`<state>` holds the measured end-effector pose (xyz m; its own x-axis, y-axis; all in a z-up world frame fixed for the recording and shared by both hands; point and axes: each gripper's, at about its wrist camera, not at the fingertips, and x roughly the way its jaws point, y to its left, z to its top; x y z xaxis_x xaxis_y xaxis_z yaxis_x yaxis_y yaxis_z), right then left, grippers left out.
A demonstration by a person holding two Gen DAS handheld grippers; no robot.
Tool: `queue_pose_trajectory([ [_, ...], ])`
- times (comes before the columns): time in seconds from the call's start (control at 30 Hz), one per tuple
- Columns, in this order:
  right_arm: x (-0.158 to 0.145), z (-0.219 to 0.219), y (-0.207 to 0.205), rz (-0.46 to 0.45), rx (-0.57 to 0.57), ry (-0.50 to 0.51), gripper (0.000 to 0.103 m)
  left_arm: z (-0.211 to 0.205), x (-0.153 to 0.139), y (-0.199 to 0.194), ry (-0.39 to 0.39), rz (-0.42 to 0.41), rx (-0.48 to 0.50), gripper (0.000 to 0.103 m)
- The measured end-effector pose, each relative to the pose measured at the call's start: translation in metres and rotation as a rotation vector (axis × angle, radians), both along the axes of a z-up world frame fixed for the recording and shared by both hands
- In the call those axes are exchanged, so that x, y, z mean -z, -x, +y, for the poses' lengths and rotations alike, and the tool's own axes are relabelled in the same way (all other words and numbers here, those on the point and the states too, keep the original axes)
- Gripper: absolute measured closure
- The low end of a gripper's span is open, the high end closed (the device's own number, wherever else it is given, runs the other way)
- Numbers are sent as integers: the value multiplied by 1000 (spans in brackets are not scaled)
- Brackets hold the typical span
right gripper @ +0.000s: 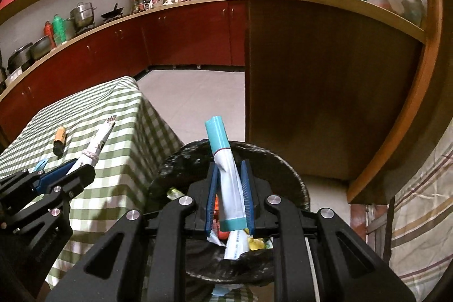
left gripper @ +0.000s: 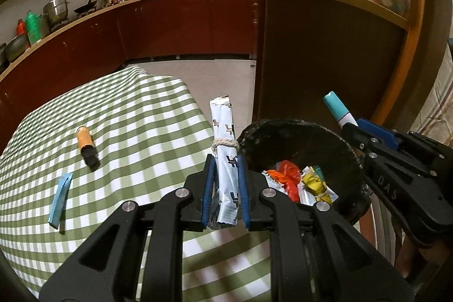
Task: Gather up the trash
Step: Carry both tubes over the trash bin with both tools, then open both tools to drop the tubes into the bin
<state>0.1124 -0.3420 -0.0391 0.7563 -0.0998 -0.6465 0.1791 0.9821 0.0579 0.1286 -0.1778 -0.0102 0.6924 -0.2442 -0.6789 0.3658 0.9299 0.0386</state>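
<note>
My left gripper (left gripper: 225, 160) is shut on a rolled white packet tied with string (left gripper: 223, 132), held over the table edge beside the bin; it also shows in the right wrist view (right gripper: 93, 149). My right gripper (right gripper: 230, 166) is shut on a teal-and-white tube (right gripper: 223, 149), held above the black-lined trash bin (right gripper: 175, 160). The tube also shows in the left wrist view (left gripper: 338, 111). The bin (left gripper: 297, 137) holds red, orange and yellow wrappers (left gripper: 291, 177). An orange-and-black tube (left gripper: 86, 143) and a blue flat packet (left gripper: 60, 198) lie on the green checked tablecloth (left gripper: 127, 118).
A brown counter side panel (left gripper: 325, 53) stands just behind the bin. Red kitchen cabinets (left gripper: 170, 27) run along the back, with pots and bottles on the counter. A striped cloth (right gripper: 424, 211) hangs at the right. Tiled floor (right gripper: 195, 101) lies between table and cabinets.
</note>
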Motion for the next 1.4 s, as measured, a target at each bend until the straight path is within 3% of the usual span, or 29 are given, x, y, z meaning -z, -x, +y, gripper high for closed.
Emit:
queue_pose_trajectory([
  [0.87, 23, -34, -10, 15, 49, -43, 85, -46, 23, -22, -67, 43, 41, 86],
  [0.97, 28, -36, -13, 27, 48, -53, 80, -49, 25, -24, -71, 59, 45, 85],
  [1.0, 29, -37, -14, 29, 52, -53, 75, -49, 25, -25, -72, 61, 45, 82],
  [1.03, 29, -38, -14, 28, 56, -52, 71, -49, 25, -25, -73, 62, 42, 70],
  [1.1, 29, -39, -12, 26, 65, -49, 65, -47, 25, -26, -65, 61, 36, 58],
  [1.4, 24, -38, -10, 11, 68, -31, 61, -38, 23, -27, -60, 51, 15, 57],
])
